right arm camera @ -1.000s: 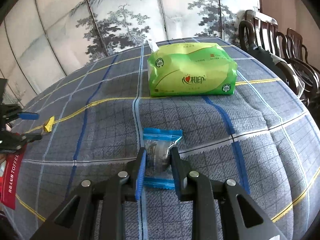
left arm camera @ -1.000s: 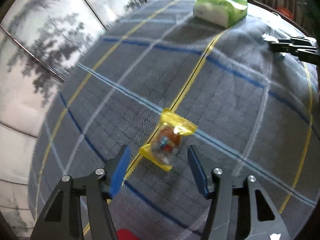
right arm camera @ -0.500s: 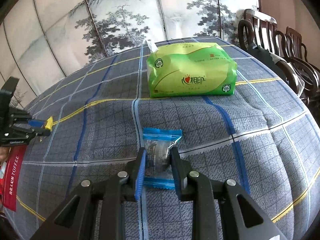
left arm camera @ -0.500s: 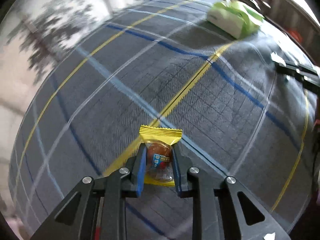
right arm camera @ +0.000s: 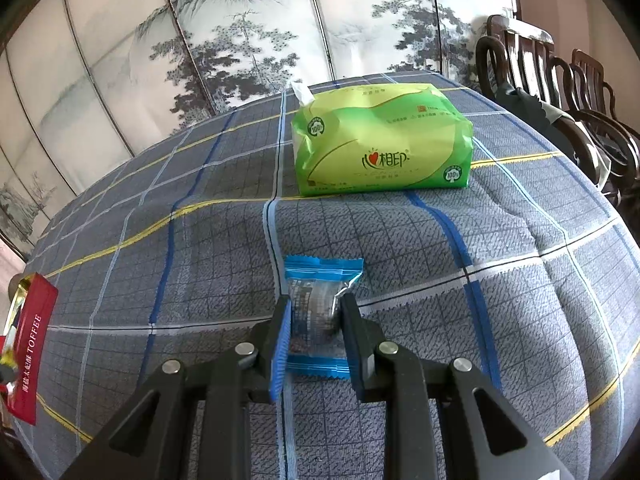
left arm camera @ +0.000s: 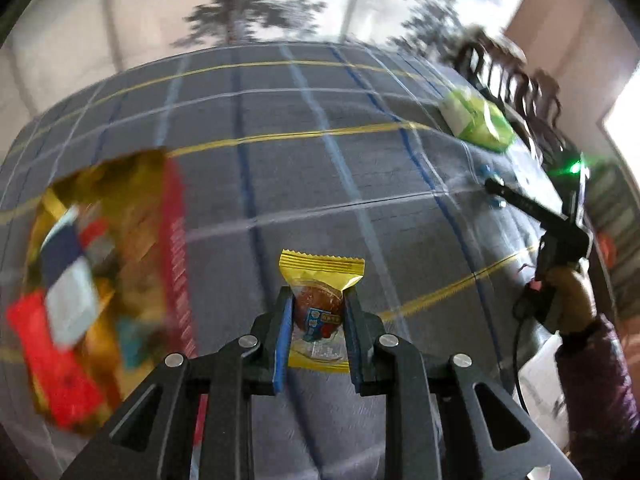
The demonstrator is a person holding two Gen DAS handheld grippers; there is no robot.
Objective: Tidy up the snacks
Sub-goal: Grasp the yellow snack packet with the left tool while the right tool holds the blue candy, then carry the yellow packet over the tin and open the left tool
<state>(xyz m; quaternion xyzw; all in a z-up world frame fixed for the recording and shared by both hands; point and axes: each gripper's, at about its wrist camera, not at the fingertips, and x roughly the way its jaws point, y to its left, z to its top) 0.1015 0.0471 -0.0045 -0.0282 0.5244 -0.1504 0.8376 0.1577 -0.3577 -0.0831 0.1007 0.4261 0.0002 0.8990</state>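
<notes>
In the left wrist view the left gripper (left arm camera: pixel 316 312) has its jaws closed on a yellow-wrapped snack (left arm camera: pixel 320 312); the wrapper's crimped top stands clear above the pads, its lower edge shows between the fingers, and whether it touches the cloth cannot be told. This whole view is smeared by motion. To the left of that snack lies an open box of sweets (left arm camera: pixel 100 280) with a red side wall; its contents read only as red, blue, white and gold patches, and its near corner is cut off by the frame edge. Beyond, the plaid tablecloth (left arm camera: pixel 320 184) runs to a blurred green tissue pack (left arm camera: pixel 478 124) at the far right. Only this view shows the person's right hand (left arm camera: pixel 568 292) and purple sleeve (left arm camera: pixel 596 376), holding the other tool from the side.

In the right wrist view, which is sharp, the right gripper (right arm camera: pixel 316 316) has its jaws closed on a blue-wrapped snack (right arm camera: pixel 320 304) lying on the table; the pads hide the sides of the packet. To the left of that snack, at the frame edge, only a red strip of the box shows, lettered TOFFEE; the rest is cut off. Beyond the blue snack sits the tissue pack, its print legible here, with a tissue sticking up at its left end. Past it stand a painted screen (right arm camera: pixel 240 40) and dark wooden chairs (right arm camera: pixel 560 92) to the right.
</notes>
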